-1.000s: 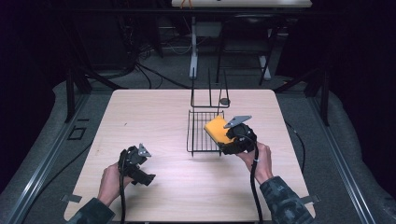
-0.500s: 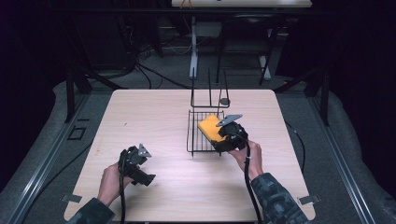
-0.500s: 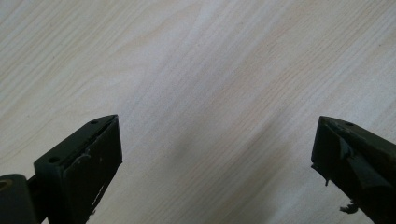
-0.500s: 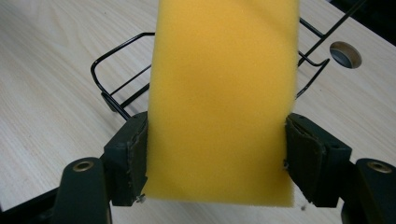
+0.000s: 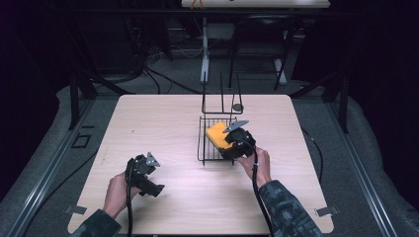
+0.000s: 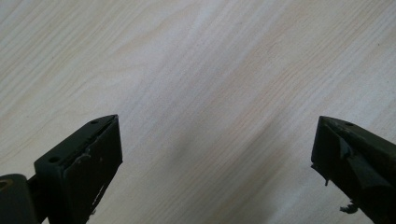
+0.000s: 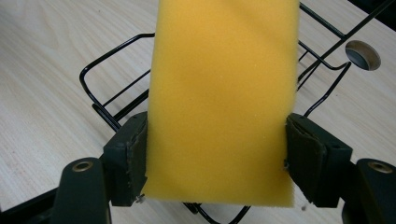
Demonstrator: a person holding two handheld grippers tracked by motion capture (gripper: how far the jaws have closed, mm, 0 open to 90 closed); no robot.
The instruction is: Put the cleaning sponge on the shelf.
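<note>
A yellow sponge (image 7: 224, 93) is clamped by its two long sides between the jaws of my right gripper (image 7: 217, 161), which is shut on it. In the high view the sponge (image 5: 216, 134) hangs over the black wire rack (image 5: 210, 153) at the table's middle right, with the right gripper (image 5: 236, 140) at the rack's right side. The rack (image 7: 116, 100) lies just beneath the sponge. My left gripper (image 5: 143, 173) rests low over the table at the front left. Its jaws stand wide apart over bare wood, so the left gripper (image 6: 217, 163) is open.
The rack's tall wire back (image 5: 222, 98) rises at its far end. A round grey hole (image 5: 238, 106) sits in the wooden table (image 5: 158, 123) just behind it, seen also as a hole (image 7: 360, 54) in the right gripper view. Dark floor and cables surround the table.
The right gripper has carried the sponge to the left, from the rack's right edge to over its inside. The left gripper has stayed where it was.
</note>
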